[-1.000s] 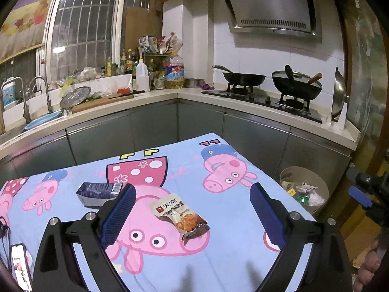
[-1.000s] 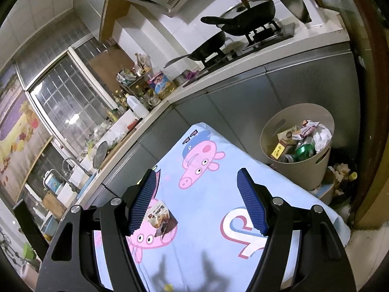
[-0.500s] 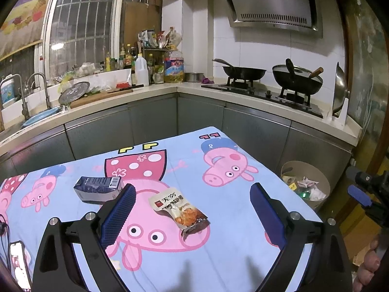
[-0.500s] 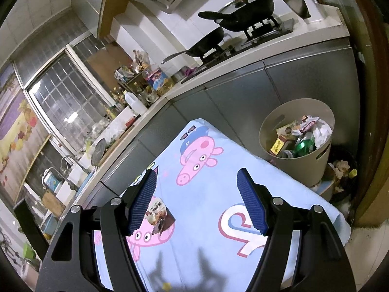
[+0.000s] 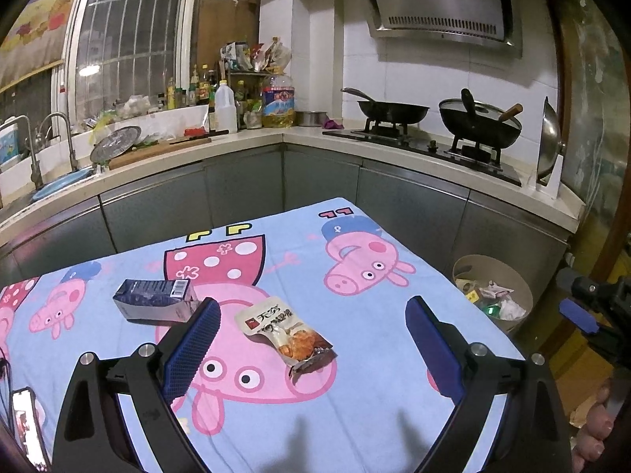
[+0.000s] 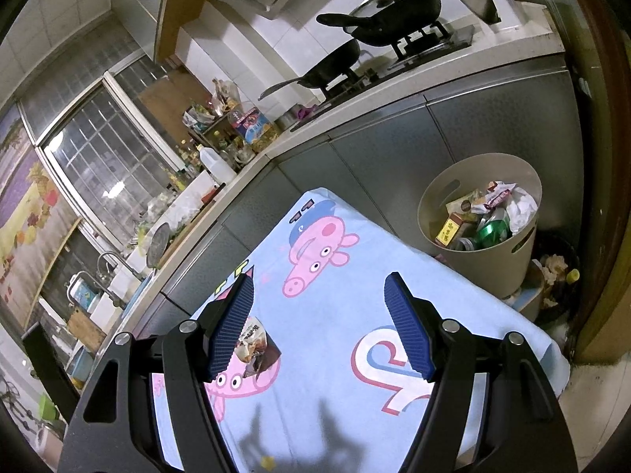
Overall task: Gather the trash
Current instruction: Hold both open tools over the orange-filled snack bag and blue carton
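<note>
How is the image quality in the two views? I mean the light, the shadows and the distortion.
Left wrist view: sharp, dim indoor light; fisheye bends the counter edge; two soft finger shadows fall on the tablecloth. Right wrist view: also sharp, horizon strongly tilted, dark corners; shadows again on the cloth near the bottom; the trash bin is clearly lit.

Left wrist view: from above the near edge of the table (image 5: 355, 244), facing the corner counter (image 5: 252, 138), tilted slightly down, close to the snack packet (image 5: 288, 333). Right wrist view: further right, rolled sideways, facing the same counter. Shared: cartoon cloth, snack packet (image 6: 256, 345), stove (image 6: 410, 47), bin (image 6: 481, 213).
</note>
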A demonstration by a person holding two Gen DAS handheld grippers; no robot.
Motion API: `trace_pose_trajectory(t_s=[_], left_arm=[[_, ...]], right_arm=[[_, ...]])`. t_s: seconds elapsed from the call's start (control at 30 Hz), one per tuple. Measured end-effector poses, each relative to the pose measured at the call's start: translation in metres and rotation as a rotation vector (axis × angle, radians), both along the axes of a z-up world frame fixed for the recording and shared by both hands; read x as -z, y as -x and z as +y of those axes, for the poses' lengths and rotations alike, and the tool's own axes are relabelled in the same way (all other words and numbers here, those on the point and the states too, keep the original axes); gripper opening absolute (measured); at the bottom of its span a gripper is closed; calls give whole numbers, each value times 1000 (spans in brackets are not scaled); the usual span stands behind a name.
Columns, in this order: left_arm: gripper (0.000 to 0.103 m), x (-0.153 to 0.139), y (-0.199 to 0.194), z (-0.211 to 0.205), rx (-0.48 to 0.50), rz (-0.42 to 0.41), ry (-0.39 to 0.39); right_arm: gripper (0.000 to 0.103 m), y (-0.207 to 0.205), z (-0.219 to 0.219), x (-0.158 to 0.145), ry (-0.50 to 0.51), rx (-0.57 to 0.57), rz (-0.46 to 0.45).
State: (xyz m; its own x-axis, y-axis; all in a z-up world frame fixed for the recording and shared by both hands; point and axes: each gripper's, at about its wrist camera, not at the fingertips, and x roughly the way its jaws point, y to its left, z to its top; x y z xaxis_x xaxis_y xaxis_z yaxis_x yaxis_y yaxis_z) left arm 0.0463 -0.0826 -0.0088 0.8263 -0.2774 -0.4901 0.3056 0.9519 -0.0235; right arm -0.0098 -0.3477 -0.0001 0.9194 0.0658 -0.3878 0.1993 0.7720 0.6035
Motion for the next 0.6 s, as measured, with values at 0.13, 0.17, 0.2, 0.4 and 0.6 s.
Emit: trace_pose_trajectory(t_s=[0.13,0.17,0.2,0.4,0.6], left_arm=[[94,2,-2,1,-3,11,0],[94,3,-3,2,-4,14,1],[94,4,-3,2,-5,18,2],[94,9,-7,8,-13,39,-2],[94,22,-12,23,-41,66,-5]], right_arm=[[68,0,2,5,-2,-9,3],[69,0,4,7,-2,-13,4],[68,0,5,9,-1,-18,5],[68,-5,14,14,1,-42,14],[68,-15,25,13,9,-75,32]])
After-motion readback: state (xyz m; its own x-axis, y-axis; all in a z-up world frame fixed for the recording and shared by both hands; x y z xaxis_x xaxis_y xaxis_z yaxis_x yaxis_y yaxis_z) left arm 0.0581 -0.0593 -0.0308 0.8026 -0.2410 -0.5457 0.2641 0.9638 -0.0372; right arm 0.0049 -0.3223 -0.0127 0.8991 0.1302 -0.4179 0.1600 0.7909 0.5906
